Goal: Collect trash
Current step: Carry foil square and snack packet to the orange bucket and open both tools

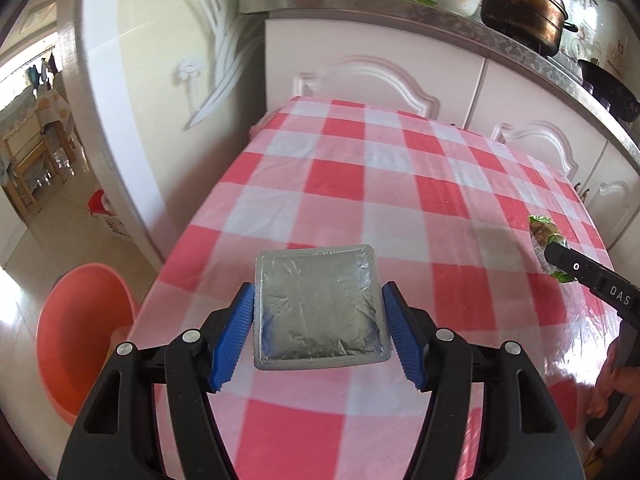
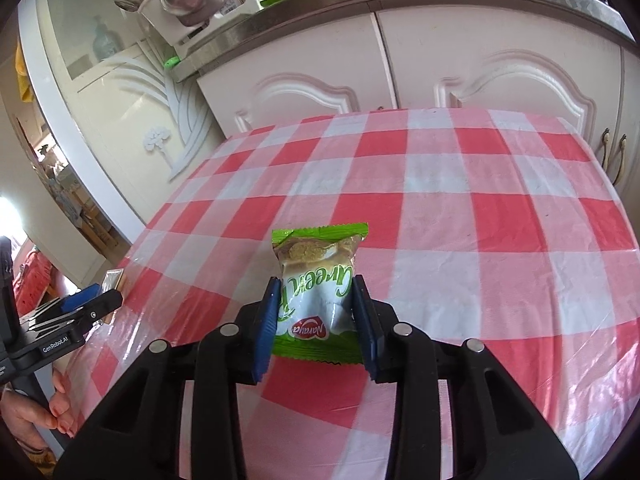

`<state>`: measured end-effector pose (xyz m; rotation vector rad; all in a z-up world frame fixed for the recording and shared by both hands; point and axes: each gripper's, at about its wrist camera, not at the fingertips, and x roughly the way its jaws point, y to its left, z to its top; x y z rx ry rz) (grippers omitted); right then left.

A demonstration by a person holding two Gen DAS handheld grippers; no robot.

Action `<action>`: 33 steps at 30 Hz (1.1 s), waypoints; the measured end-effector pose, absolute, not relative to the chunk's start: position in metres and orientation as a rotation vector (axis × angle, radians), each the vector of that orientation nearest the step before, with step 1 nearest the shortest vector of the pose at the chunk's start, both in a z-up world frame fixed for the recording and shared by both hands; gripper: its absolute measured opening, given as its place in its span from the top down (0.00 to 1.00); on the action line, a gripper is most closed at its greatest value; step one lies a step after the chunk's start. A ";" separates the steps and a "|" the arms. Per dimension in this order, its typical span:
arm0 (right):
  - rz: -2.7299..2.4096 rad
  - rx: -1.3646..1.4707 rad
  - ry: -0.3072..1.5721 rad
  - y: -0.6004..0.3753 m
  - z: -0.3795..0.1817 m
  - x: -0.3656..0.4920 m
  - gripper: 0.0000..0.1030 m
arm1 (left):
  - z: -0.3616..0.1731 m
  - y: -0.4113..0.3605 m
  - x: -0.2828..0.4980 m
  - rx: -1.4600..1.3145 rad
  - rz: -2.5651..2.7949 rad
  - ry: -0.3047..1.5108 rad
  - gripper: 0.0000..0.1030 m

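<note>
**Both grippers loaded, bin run next**

Far left on the floor sits the orange basin (image 1: 82, 344). The left gripper (image 1: 320, 320) clamps the silver pouch (image 1: 320, 308) above the checkered table (image 1: 400, 184). The right gripper (image 2: 316, 312) pinches the green snack packet (image 2: 320, 280). I'd guess both need carrying left, then letting go.

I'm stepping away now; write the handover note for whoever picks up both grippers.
Left gripper: shut on the silver foil packet, held above the checked tablecloth.
Right gripper: shut on the green snack packet, low over the cloth.
Orange basin sits on the floor off the table's left edge.
Done: both pieces picked up.
Left: drop them, probably into the basin. No other trash in view.
</note>
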<state>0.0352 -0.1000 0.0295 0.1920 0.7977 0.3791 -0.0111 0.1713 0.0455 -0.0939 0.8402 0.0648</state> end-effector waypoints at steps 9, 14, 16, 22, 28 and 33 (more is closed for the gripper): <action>0.438 0.212 0.802 -0.074 0.033 0.024 0.64 | 0.046 0.208 -0.030 -0.138 0.100 0.824 0.37; 0.490 0.204 0.809 -0.047 0.034 0.017 0.64 | 0.044 0.229 -0.038 -0.164 0.119 0.819 0.37; 0.515 0.214 0.814 -0.039 0.034 0.014 0.64 | 0.043 0.237 -0.042 -0.170 0.129 0.815 0.37; 0.593 0.205 0.836 -0.003 0.040 0.004 0.64 | 0.035 0.267 -0.051 -0.209 0.158 0.818 0.37; 0.660 0.154 0.863 0.038 0.041 -0.007 0.64 | 0.029 0.292 -0.059 -0.254 0.173 0.820 0.37; 0.718 0.122 0.886 0.073 0.041 -0.014 0.64 | 0.024 0.316 -0.068 -0.294 0.195 0.818 0.37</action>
